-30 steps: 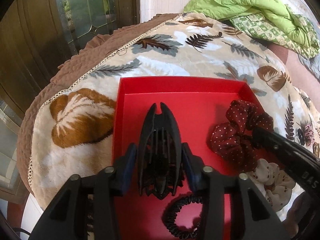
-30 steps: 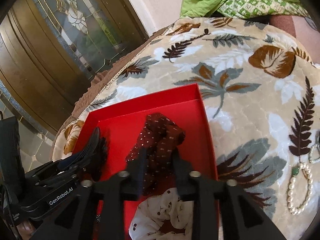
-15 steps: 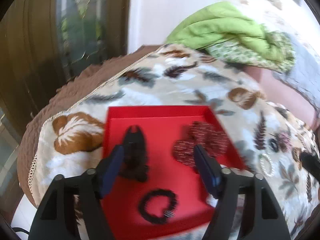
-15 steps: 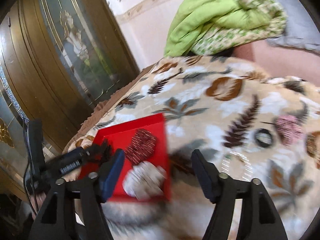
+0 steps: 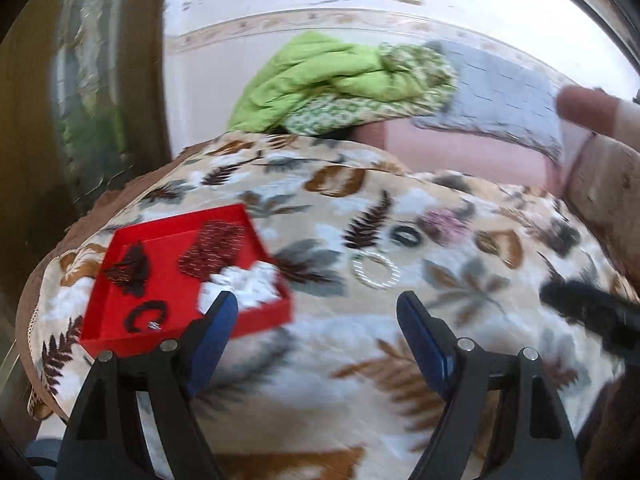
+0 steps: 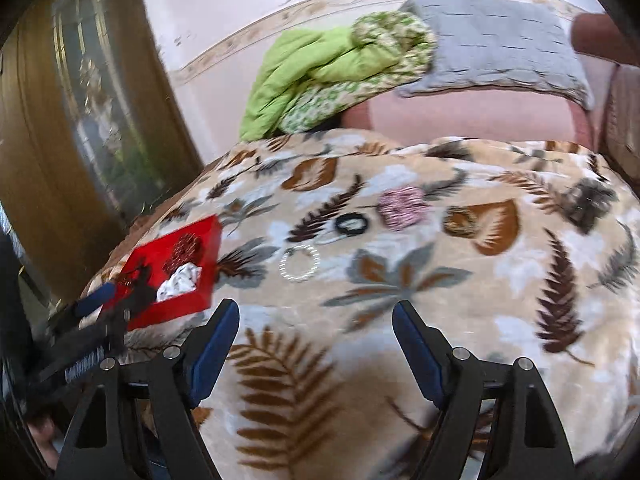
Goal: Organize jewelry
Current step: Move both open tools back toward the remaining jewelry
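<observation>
A red box [image 5: 120, 326] [image 6: 204, 288] lies at the left of the leaf-print blanket. It holds a black claw clip [image 5: 130, 270], a dark red dotted scrunchie [image 5: 214, 248], a white scrunchie [image 5: 250, 284] and a black coil tie [image 5: 144, 314]. Loose on the blanket lie a pearl bracelet [image 5: 376, 270] [image 6: 300, 263], a black ring tie [image 6: 351, 224] and a pink scrunchie [image 6: 402, 208]. My left gripper [image 5: 316, 316] is open and empty, above the blanket right of the box. My right gripper [image 6: 316, 322] is open and empty, well short of the bracelet.
A green quilt [image 6: 320, 68] and a grey pillow [image 6: 492, 44] lie at the back by the wall. A wooden door with glass [image 6: 80, 120] stands at the left. More small dark items [image 6: 588, 200] lie at the blanket's far right. The views are motion-blurred.
Both grippers opened and let go: the claw clip and dark red scrunchie now lie in the box. Both grippers pulled back, up and to the right, away from the box.
</observation>
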